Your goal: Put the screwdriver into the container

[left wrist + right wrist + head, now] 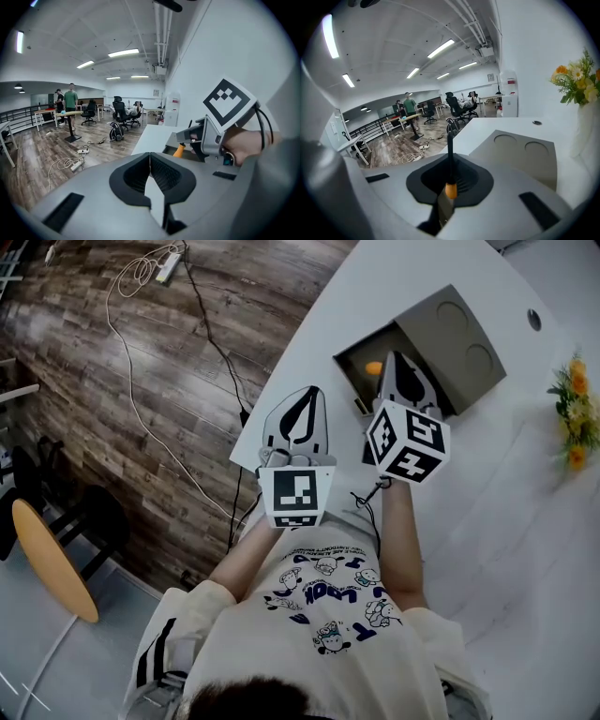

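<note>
Pinching the orange-handled screwdriver (450,189) in the right claw (397,360), held its handle over the grey container's (450,334) open side on the white counter (525,474). Held the left claw (150,161) pressed together, empty, just beside it.

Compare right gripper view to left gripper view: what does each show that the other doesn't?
Right gripper view only: right gripper shut on the screwdriver, two round recesses on the container, flowers.
Left gripper view only: left gripper shut, empty; the right gripper's marker cube.
Both: the screwdriver's orange part, white table, office with people behind.
</note>
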A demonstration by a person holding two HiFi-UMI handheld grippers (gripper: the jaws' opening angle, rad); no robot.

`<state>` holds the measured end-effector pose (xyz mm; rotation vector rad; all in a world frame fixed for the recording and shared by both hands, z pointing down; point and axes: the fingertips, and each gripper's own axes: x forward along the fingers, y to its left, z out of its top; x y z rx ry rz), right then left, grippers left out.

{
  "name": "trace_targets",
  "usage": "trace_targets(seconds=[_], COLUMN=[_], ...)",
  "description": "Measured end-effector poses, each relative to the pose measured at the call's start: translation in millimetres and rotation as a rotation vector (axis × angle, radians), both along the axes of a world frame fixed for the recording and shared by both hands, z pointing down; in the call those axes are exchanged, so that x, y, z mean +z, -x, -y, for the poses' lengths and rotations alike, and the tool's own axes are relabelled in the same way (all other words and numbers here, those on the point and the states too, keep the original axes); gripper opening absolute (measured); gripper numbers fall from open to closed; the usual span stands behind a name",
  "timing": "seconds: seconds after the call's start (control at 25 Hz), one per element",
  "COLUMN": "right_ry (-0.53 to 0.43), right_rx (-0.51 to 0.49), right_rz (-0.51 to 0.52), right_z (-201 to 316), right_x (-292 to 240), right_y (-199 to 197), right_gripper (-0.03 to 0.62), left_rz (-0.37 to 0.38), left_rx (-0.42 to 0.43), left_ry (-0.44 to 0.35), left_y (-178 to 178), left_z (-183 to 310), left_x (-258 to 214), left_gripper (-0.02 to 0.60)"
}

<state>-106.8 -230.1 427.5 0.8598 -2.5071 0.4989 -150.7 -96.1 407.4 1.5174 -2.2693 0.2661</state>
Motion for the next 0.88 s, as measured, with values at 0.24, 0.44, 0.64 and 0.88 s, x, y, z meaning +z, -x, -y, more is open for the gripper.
trace_targets(seconds=[0.24,0.44,0.64,0.88], right_ry=[0.050,0.065,0.059,0.082], right_rx=[0.000,0.019,0.044,0.099], right_rz=[0.009,0.011,0.010,0.024], right_z=[3.9,9.5,13.7,17.4], right_x=[13.7,19.1,19.1,22.7], right_y=[6.6,1.5,-6.1,-20.7], right_gripper=[0.031,0.031,0.031,0.034], left_rz=[-0.003,-0.008,-0.013,-0.019], left_rx=[0.002,0.014,0.029,0.048], left_ry=[0.008,0.012,0.017,0.021], left_y=[0.1,-3.1,-8.0,-13.1], left_z=[8.9,14.6,18.2,24.1], left_x=[1.6,2.7,3.5,5.2], left_gripper=[0.017,0.017,0.017,0.017])
